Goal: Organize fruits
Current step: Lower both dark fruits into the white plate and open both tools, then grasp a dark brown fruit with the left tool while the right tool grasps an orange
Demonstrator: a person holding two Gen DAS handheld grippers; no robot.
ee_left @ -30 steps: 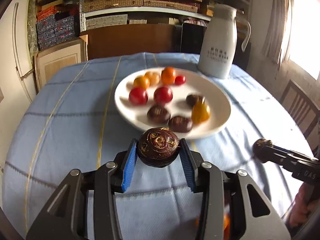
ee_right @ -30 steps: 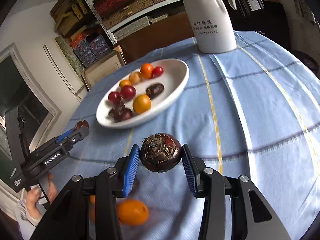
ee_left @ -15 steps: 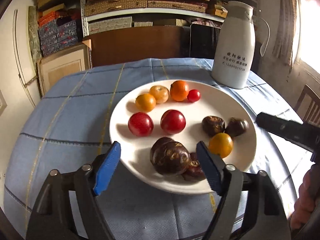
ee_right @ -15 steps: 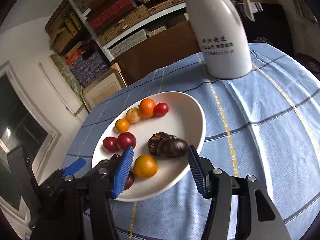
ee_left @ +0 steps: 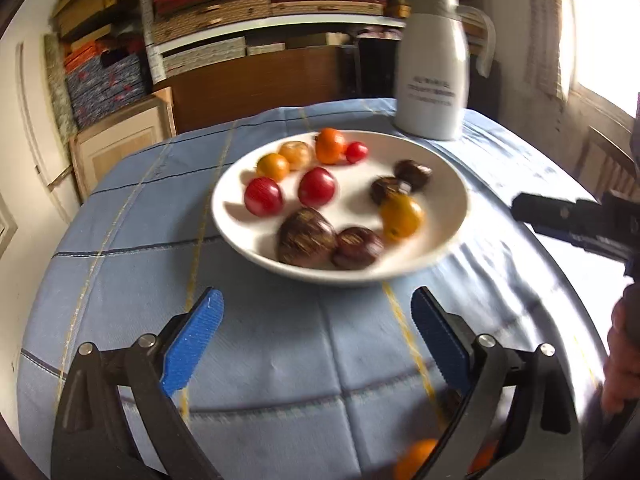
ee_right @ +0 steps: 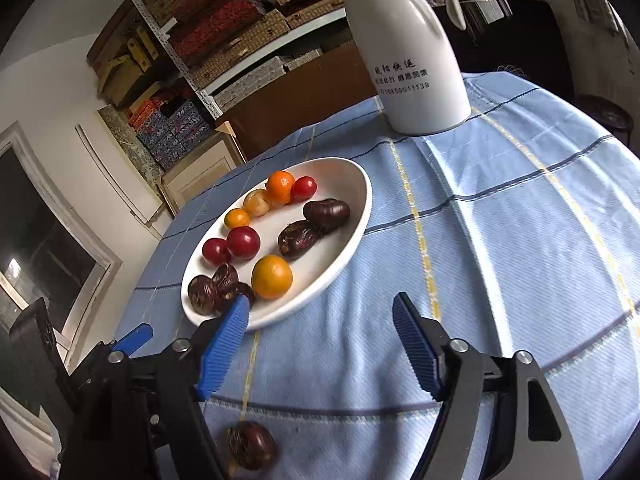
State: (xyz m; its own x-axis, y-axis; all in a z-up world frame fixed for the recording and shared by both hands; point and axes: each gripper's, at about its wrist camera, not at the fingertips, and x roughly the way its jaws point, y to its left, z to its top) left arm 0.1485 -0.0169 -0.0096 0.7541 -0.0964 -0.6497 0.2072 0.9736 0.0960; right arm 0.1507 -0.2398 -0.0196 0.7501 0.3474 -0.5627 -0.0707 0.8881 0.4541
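A white plate [ee_left: 448, 184] on the blue cloth holds red tomatoes, orange fruits and several dark brown chestnut-like fruits [ee_left: 306, 237]. It also shows in the right wrist view [ee_right: 352, 236]. My left gripper [ee_left: 316, 344] is open and empty, pulled back from the plate's near rim. My right gripper [ee_right: 320, 344] is open and empty, just off the plate's near right edge. One dark brown fruit [ee_right: 251, 445] lies on the cloth beneath the right gripper. An orange fruit [ee_left: 416, 458] lies on the cloth under the left gripper.
A white thermos jug [ee_left: 433, 60] stands behind the plate at the table's far right; it also shows in the right wrist view [ee_right: 404, 48]. Shelves with boxes [ee_left: 256, 8] fill the back wall. The right gripper's body [ee_left: 576, 220] shows at the left view's right side.
Both grippers held dark brown fruits a second ago, released them onto the plate, and have since drawn back from the plate with jaws open.
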